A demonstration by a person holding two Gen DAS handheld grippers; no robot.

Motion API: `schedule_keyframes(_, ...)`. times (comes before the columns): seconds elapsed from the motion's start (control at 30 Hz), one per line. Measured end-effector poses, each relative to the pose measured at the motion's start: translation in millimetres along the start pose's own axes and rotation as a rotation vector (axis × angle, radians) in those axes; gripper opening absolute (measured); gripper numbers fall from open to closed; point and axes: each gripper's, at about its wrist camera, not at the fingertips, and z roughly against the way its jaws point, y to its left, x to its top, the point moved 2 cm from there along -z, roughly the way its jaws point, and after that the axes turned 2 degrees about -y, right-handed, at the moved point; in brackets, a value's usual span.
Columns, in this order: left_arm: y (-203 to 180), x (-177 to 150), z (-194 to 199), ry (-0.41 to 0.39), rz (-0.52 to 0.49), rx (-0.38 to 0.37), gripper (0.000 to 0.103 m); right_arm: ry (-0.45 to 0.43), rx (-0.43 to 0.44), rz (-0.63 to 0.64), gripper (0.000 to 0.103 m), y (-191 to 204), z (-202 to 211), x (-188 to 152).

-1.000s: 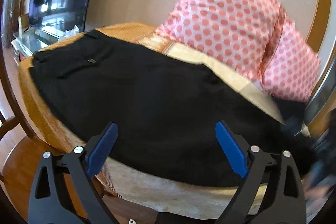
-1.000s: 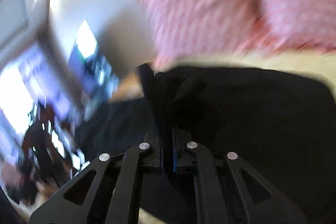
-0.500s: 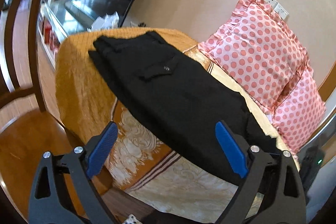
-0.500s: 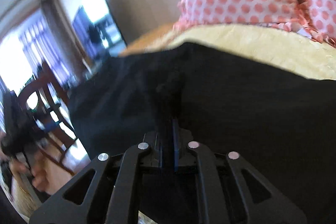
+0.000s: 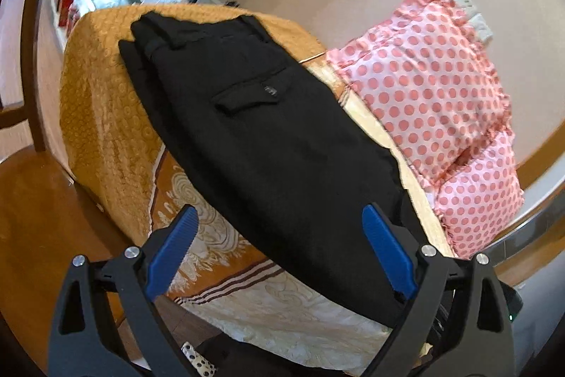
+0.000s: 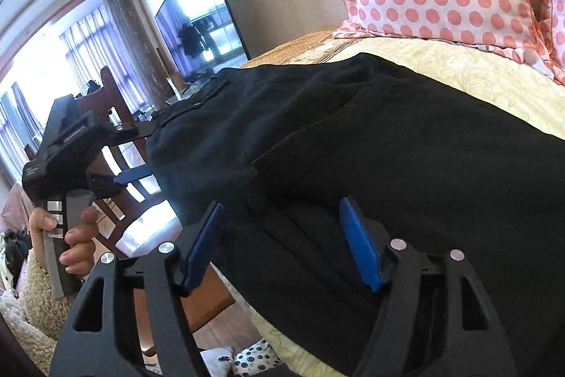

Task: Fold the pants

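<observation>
Black pants (image 5: 268,143) lie folded lengthwise on a bed, waistband at the far left end and a flapped back pocket facing up. In the right wrist view the pants (image 6: 406,165) fill the middle, with a folded layer on top. My left gripper (image 5: 279,249) is open and empty, held above the bed's near edge. It also shows in the right wrist view (image 6: 116,161), off the bed's left side. My right gripper (image 6: 282,242) is open just above the folded cloth, holding nothing.
The bed has an orange and cream patterned cover (image 5: 106,115). Pink polka-dot pillows (image 5: 434,94) lean on the wall at the right. A TV (image 6: 201,27) and a wooden chair (image 6: 120,143) stand left of the bed. The floor (image 5: 31,218) is wood.
My right gripper was shut on the pants' cloth and has opened, letting it go onto the folded pants. My left gripper pulled back and left, still open.
</observation>
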Motion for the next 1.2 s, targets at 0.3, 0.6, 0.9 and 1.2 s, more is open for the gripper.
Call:
schedule_keyframes(0.3,-14,10,-3,-0.001,0.013,-0.046,0.093,-0.011,0.014,0.001,0.071,0,-2,1)
schedule_keyframes(0.6,6,40,-3,-0.047,0.129,-0.009,0.086,-0.031,0.023,0.007,0.071,0,-2,-1)
schedule_keyframes(0.9,19,54,-13,-0.068,0.134,0.152,0.02,-0.08,0.1,-0.073,0.078,-11,31,0)
schedule_keyframes(1.2,-107,53,3,-0.208,-0.261,0.251,0.011,-0.236,-0.033,-0.144,0.086,-63,117,-18)
